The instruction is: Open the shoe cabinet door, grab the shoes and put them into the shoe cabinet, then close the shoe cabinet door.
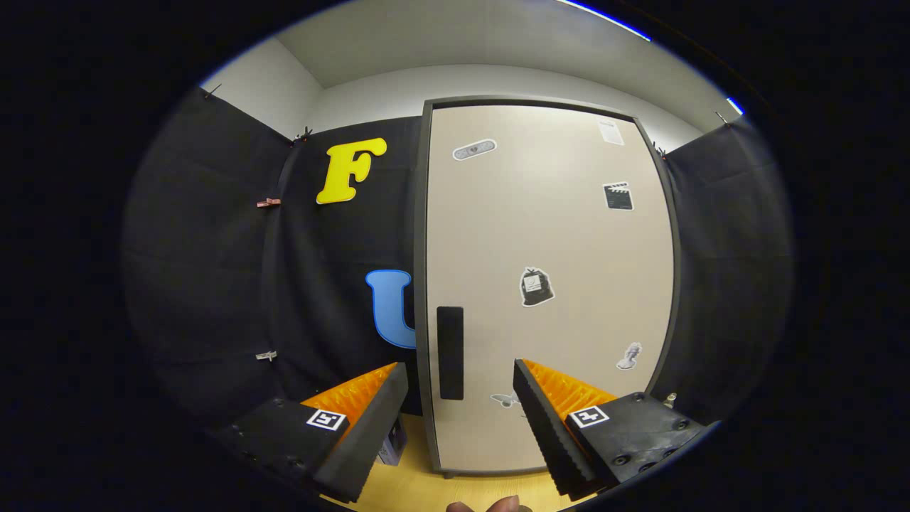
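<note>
A tall beige shoe cabinet door (pixel 547 270) with a dark frame stands shut ahead of me. Its black recessed handle (pixel 450 352) runs upright near the door's left edge. My gripper (pixel 461 373) is open, and the handle shows in the gap between its two fingers, some way beyond the tips. Nothing is held. Several small stickers dot the door's face. Just behind the left finger, a small part of some object (pixel 392 448) rests on the floor; I cannot tell what it is.
Black cloth walls (pixel 213 270) close in the booth on both sides of the cabinet. A light wooden floor (pixel 455 491) runs up to the cabinet's foot. A person's fingertips (pixel 490 506) peek in below the gripper.
</note>
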A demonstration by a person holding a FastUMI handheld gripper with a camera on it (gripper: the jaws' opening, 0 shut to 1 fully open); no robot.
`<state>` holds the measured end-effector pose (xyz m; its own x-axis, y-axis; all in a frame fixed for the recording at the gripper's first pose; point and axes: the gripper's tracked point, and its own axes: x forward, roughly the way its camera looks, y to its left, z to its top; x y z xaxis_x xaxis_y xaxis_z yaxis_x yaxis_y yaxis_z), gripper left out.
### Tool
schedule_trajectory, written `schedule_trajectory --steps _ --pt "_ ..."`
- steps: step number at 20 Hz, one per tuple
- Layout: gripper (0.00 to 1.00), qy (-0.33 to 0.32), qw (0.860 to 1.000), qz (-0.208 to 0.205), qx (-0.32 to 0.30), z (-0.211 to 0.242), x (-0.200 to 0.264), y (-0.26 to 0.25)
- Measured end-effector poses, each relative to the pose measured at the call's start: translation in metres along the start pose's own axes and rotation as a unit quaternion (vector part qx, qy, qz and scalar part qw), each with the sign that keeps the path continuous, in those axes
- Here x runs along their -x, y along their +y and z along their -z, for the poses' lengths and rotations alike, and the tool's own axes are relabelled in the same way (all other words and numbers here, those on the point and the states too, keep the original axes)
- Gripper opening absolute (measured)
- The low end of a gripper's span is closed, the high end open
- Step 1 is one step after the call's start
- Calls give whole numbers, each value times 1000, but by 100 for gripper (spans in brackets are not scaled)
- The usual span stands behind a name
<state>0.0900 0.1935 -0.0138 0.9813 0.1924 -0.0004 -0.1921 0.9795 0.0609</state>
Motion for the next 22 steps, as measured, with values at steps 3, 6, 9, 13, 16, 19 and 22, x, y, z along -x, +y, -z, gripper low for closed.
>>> schedule_trajectory --steps 3,6,9,13,16,19,22 --pt "98 6 1000 9 1 13 -40 4" --pt "98 9 1000 24 -1 26 -80 -1" --pt "73 27 999 32 -29 43 -109 -7" --pt "51 19 999 35 -4 47 -112 -3" --pt "34 17 999 31 -2 43 -109 -1" --pt "21 32 999 20 -1 46 -109 -2" --pt "21 30 1000 9 -2 44 -102 -1"
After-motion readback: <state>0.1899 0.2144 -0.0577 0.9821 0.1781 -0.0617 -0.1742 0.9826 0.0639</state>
